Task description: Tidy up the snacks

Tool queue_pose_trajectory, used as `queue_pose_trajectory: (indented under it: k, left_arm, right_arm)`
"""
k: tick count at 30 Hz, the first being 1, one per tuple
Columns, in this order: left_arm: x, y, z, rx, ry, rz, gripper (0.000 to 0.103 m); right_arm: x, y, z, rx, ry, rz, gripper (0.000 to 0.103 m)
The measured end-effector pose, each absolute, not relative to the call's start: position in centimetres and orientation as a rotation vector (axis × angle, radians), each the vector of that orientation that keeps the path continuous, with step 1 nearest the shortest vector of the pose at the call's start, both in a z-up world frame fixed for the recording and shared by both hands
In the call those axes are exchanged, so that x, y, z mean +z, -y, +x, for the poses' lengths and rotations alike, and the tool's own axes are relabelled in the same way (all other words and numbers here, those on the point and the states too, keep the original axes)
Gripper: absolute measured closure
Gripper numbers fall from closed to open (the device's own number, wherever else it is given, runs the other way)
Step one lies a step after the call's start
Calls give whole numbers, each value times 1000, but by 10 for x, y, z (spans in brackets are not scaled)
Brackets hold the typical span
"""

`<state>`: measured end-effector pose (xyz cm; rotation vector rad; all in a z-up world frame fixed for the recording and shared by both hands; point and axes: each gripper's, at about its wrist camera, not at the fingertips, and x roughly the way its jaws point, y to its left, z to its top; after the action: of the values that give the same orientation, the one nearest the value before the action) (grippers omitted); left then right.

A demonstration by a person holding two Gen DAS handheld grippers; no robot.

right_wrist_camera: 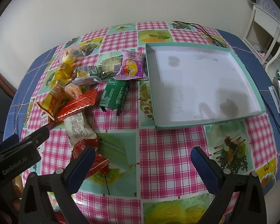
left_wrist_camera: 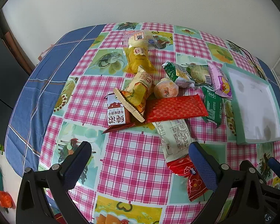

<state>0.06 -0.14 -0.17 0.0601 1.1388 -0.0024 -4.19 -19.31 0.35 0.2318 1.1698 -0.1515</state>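
The tray (right_wrist_camera: 252, 85), a shallow teal-rimmed box with a stained white floor, lay on the surface (right_wrist_camera: 169, 149), which wore a pink-check and fruit-print cloth. Nothing sat inside the tray. All the snacks lay in a loose heap to the tray's left. Closest to the tray, the purple pack (right_wrist_camera: 131, 66) lay just beside its left wall, and the green pack (right_wrist_camera: 114, 94) lay a little further left and nearer the camera. Beyond those, further from the tray, the red wafer (left_wrist_camera: 175, 109) lay flat under the round orange cake (left_wrist_camera: 166, 89), with the yellow bag (left_wrist_camera: 138, 57) behind them toward the wall. A white pack (left_wrist_camera: 174, 136) ran from under the red wafer toward the left tool (left_wrist_camera: 141, 167), and the red candy pack (left_wrist_camera: 190, 175) touched the inner face of that tool's right finger. The left tool was spread wide, holding nothing, hovering over the heap's near edge. The right tool (right_wrist_camera: 142, 168) was also spread wide and empty, hovering over bare cloth in front of the tray's near-left corner. A black cable (right_wrist_camera: 201, 29) trailed behind the tray's far wall.
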Motion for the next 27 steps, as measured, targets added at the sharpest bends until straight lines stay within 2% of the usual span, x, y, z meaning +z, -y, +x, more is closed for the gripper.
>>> queue_pose_trajectory:
  k: [6,17,27]
  left_arm:
    - [-4,-3,1,0,-1153,37,0]
    - [-23,-61,11,97,-1236,-155,0]
    - [-31,-74,22,96,-1239,-133,0]
  right_arm:
    - [1,192,-43,-142,-1184,243,0]
    - [-15,149,-26,-32,-1242,196,0]
    - [-40,104,-17,65,-1340,101,0]
